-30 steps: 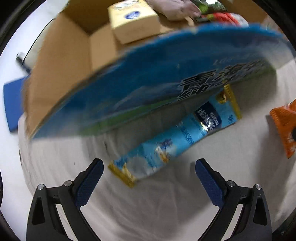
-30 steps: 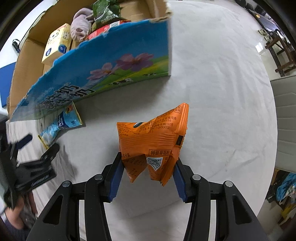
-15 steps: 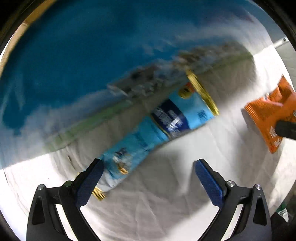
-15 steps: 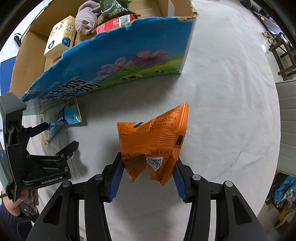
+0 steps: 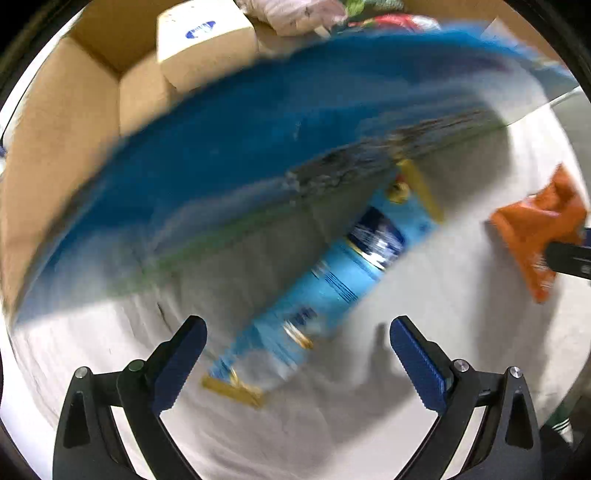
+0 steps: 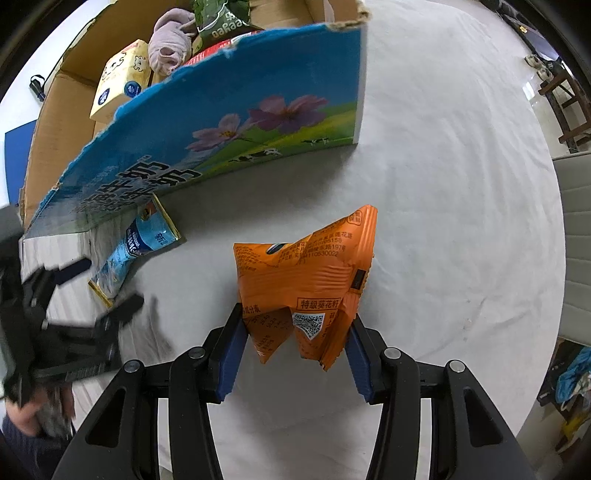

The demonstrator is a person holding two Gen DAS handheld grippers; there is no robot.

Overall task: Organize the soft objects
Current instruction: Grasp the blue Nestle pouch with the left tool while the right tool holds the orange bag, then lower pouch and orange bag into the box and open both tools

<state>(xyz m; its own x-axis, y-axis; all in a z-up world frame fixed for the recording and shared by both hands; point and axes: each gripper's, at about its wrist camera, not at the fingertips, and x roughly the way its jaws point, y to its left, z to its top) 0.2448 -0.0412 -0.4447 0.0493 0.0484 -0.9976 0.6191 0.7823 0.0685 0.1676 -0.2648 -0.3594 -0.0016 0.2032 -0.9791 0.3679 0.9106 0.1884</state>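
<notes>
- A white cloth covers the table, wrinkled and bare across its right side in the right wrist view.
- A cardboard box sits at the upper left, its near wall printed blue with pink flowers, green grass, cows and dark characters; the top edge of that wall is torn.
- Inside the box lie a pale yellow tissue pack, a bundled mauve cloth, a dark green snack bag and something red, mostly hidden behind the wall.
- The left gripper points down at the cloth with its blue-padded jaws spread wide and nothing clamped; the view is blurred. In the right wrist view it shows as a dark smear at the left edge, with a hand and dark sleeve below it.
- The right gripper has its jaws drawn in on the lower end of an orange snack packet, blue pads pressing both sides; the packet stands crumpled above the cloth, a QR code and printed characters facing the camera.
- A light blue pouch with gold-sealed ends lies flat on the cloth just in front of the box's printed wall, its far end in the wall's shadow, its near end between the left gripper's open fingers as seen from the left wrist.
- The same pouch lies left of the orange packet and well apart from it.
- A blue pad lies on the table beyond the box's left side.
</notes>
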